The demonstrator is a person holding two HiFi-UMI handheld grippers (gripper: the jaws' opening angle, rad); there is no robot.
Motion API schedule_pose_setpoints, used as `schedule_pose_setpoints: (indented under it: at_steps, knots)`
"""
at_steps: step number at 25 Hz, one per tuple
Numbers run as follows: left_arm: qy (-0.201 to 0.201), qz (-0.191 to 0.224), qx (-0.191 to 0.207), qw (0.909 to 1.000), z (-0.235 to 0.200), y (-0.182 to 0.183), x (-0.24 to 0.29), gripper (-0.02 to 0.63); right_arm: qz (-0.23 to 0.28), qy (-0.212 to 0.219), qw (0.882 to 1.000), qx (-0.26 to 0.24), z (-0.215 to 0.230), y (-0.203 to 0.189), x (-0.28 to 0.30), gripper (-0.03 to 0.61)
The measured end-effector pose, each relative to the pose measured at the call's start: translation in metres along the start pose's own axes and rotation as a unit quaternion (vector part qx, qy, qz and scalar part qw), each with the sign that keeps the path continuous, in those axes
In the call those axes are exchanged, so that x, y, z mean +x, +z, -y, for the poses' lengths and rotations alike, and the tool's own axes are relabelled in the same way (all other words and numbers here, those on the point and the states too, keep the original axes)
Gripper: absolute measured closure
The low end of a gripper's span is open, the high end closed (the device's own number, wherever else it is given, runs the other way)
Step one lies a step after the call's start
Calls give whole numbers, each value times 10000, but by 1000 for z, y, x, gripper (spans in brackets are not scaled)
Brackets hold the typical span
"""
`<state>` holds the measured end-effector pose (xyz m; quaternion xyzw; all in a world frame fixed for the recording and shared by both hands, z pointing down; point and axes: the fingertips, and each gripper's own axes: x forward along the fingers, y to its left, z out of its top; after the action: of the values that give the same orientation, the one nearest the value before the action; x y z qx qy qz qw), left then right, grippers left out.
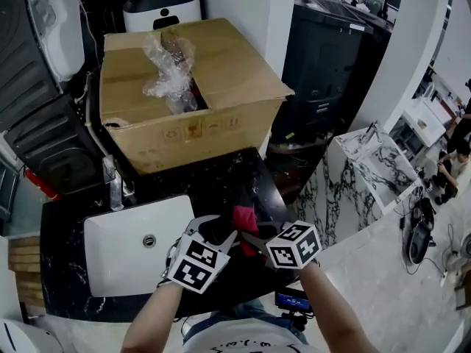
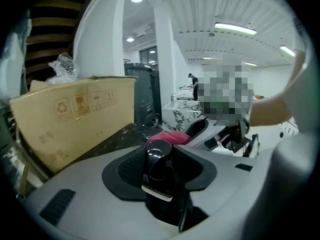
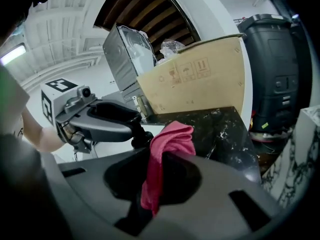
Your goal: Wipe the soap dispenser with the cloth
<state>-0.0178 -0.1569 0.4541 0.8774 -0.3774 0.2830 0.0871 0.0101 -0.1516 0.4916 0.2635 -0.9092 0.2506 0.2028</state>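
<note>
Glossy plastic soap dispenser (image 2: 159, 160), soft matt cloth (image 3: 172, 140)

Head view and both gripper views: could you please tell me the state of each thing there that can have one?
left gripper: shut on the soap dispenser
right gripper: shut on the cloth
soap dispenser: gripped, pump head beside the cloth
cloth: bunched, hanging down between the jaws
cardboard box: top partly open, crumpled plastic sticking out
</note>
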Motion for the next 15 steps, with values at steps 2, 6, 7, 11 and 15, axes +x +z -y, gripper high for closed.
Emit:
schedule_pose_setpoints:
  at_steps: [2, 6, 7, 11, 15]
  knots:
    - [653, -67, -625, 9959, -3, -1, 1, 442, 84, -117, 9998, 121, 1, 0, 0, 529]
    - [1591, 364, -1735, 9712, -9, -1, -2, 442, 280, -170, 9986, 415, -1, -1, 0, 529]
    - [1662, 578, -2101, 9617, -12, 0, -4, 443, 329, -157, 9982, 482, -2, -1, 1, 529]
    - [1054, 1141, -2964, 9423, -18, 2, -5, 454, 487, -39, 9957, 790, -4, -2, 2, 529]
    - [-53, 1553, -3118, 9373, -31, 1, -13, 459, 742, 341, 9906, 1096, -15, 3, 5, 529]
